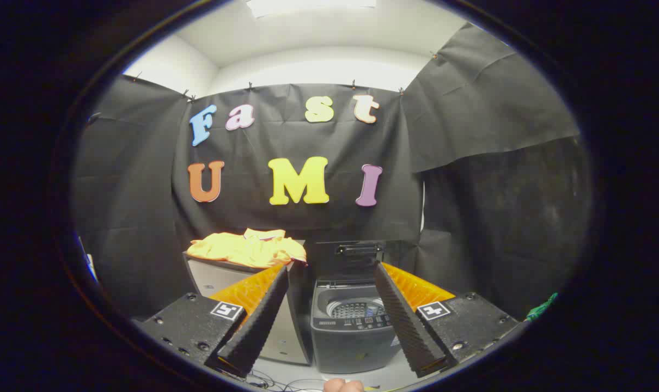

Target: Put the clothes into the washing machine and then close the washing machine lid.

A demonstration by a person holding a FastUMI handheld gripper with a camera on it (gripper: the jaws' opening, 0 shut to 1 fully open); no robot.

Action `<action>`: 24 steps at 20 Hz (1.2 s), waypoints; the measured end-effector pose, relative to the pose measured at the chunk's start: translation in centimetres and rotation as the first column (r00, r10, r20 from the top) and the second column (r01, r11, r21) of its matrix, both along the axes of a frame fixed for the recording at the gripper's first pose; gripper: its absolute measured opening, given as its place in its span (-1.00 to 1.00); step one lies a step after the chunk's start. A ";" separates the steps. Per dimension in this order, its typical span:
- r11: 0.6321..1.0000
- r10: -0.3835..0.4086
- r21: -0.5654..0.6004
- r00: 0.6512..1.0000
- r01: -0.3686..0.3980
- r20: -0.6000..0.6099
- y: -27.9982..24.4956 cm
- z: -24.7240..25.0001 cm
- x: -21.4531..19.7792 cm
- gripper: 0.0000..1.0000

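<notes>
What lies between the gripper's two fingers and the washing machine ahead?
In the gripper view, nothing: the open gripper has bare air up to the washing machine, whose lid is up. The yellow clothes sit left, on a cabinet.

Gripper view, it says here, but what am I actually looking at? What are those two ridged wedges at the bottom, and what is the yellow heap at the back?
The camera rides on a hand-held tool, a two-finger gripper that a person carries; no robot arm is involved. The two ridged wedges are its fingers, seen from just behind. They stand wide apart and hold nothing. Between and beyond them stands a small grey washing machine with its lid raised, so you can see into the metal drum. Beside it, beyond the one finger, is a pale cabinet with the yellow clothes heaped on top. Black cloth forms the booth's wall behind. The job is to move those clothes into the machine; they are not yet picked up.
</notes>
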State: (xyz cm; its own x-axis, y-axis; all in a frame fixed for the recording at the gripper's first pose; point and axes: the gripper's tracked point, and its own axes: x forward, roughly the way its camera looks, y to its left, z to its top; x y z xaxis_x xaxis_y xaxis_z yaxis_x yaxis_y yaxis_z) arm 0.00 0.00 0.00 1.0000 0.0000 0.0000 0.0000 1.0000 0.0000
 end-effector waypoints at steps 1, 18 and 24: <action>1.000 -0.001 -0.001 1.000 0.001 0.005 -0.3 0.2 0.0 1.00; 1.000 0.003 -0.013 1.000 -0.003 -0.006 -0.1 0.1 0.8 1.00; 1.000 -0.015 -0.016 1.000 0.015 -0.010 0.0 0.1 0.6 1.00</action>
State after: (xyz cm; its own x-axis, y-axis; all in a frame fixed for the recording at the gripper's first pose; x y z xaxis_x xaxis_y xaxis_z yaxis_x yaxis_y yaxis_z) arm 0.62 -0.04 0.11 0.9998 -0.0153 -0.0103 0.0151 0.9998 -0.0157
